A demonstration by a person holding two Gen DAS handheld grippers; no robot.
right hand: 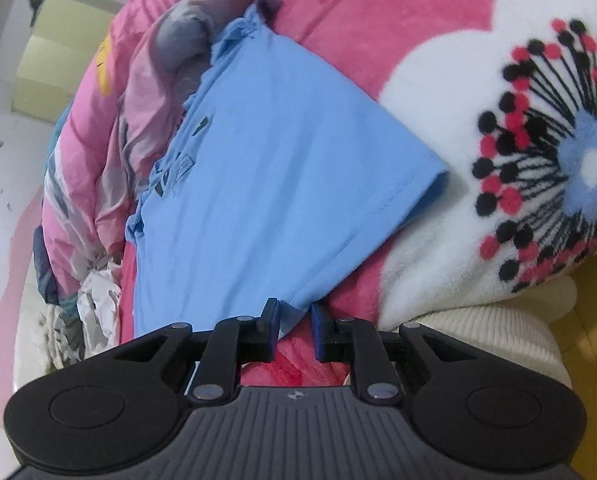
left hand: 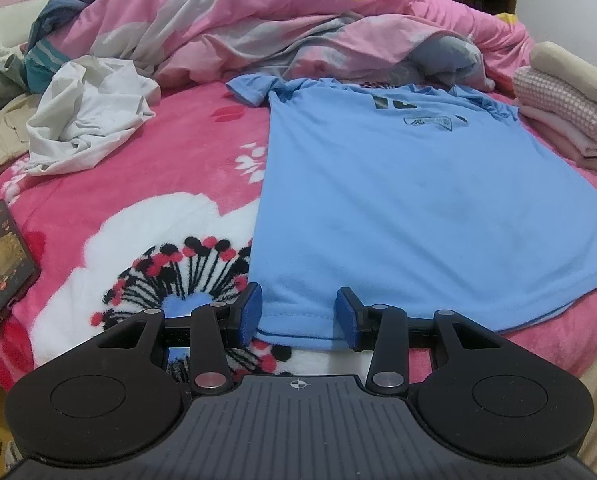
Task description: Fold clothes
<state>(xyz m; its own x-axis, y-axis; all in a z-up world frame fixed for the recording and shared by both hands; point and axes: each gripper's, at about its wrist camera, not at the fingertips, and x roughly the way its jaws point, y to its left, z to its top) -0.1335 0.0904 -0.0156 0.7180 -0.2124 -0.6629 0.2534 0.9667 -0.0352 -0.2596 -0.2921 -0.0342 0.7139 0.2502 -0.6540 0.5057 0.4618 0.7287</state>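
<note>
A light blue T-shirt (left hand: pixel 398 192) lies flat on the pink floral blanket (left hand: pixel 138 184), collar toward the far side and dark print near the chest. My left gripper (left hand: pixel 300 314) sits at the near hem, open, with the hem edge lying between its blue pads (left hand: pixel 252 312) and neither pad pressing it. In the right wrist view, which is tilted, the T-shirt (right hand: pixel 282 168) runs down to a corner at my right gripper (right hand: pixel 295 320). Its jaws stand narrowly apart. The corner rests against the left finger (right hand: pixel 272 320), and pink blanket shows through the gap.
A crumpled white garment (left hand: pixel 86 120) and a phone (left hand: pixel 2 264) lie left of the shirt. Folded clothes (left hand: pixel 566 120) are stacked at the right. A pink duvet (left hand: pixel 258 20) is heaped behind the collar. A cream ribbed sleeve (right hand: pixel 478 344) is beside the right gripper.
</note>
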